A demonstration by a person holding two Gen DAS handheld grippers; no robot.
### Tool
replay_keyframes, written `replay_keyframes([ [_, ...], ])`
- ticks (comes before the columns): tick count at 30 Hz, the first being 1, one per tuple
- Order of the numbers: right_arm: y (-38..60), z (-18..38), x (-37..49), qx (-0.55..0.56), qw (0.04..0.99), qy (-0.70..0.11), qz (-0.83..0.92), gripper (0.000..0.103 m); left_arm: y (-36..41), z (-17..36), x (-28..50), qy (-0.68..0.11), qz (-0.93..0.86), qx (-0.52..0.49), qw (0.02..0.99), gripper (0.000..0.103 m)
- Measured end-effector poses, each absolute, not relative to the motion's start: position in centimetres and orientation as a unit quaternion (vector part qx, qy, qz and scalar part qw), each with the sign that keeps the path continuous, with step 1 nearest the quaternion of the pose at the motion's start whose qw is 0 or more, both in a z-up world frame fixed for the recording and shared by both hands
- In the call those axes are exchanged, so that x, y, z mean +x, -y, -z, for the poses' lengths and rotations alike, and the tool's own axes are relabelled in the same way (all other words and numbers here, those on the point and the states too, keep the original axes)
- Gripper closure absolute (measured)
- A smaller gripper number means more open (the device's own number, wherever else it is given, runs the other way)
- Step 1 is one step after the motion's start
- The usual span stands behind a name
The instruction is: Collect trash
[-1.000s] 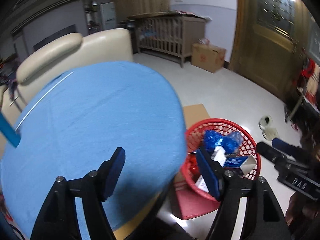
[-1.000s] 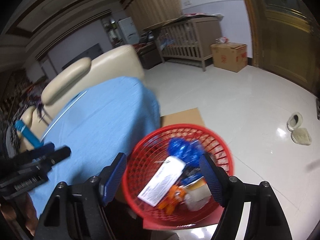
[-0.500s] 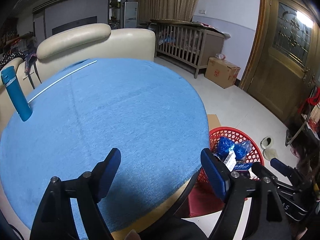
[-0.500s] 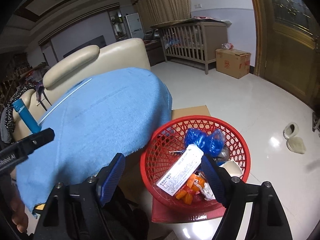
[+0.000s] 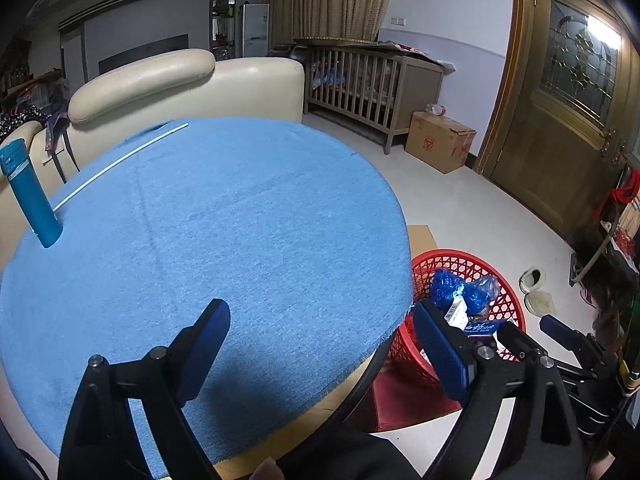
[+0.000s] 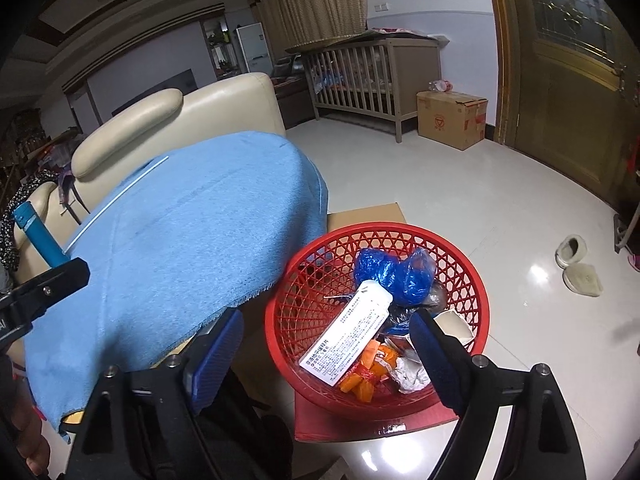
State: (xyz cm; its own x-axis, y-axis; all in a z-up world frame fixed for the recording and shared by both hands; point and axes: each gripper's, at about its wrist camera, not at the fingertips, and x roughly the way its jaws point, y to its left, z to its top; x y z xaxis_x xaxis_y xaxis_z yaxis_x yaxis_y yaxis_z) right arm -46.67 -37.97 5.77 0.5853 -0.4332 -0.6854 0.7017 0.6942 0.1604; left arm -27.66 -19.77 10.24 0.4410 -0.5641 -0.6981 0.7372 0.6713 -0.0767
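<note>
Left wrist view: the left tongs [image 5: 320, 340] hang over the near edge of the round counter [image 5: 224, 216], which is covered in blue cloth; their jaws are opening, with nothing between them. A blue bottle [image 5: 30, 196] stands upright at the counter's far left. Right wrist view: the right tongs [image 6: 326, 344] are above the red basket [image 6: 476, 276] on the floor beside the counter, jaws opening and empty. The basket holds the trash: a white printed tube [image 6: 348, 336], crumpled blue bags [image 6: 394, 270] and orange wrappers [image 6: 364, 376].
</note>
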Motion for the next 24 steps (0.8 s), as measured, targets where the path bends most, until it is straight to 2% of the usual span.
replay_keyframes([
  [24,37.84,-6.02,-46.78,0.209,0.864,-0.313,0.334,0.014,20.08,-10.37,-28.38,-0.345,0.381,0.144,0.846,0.010],
])
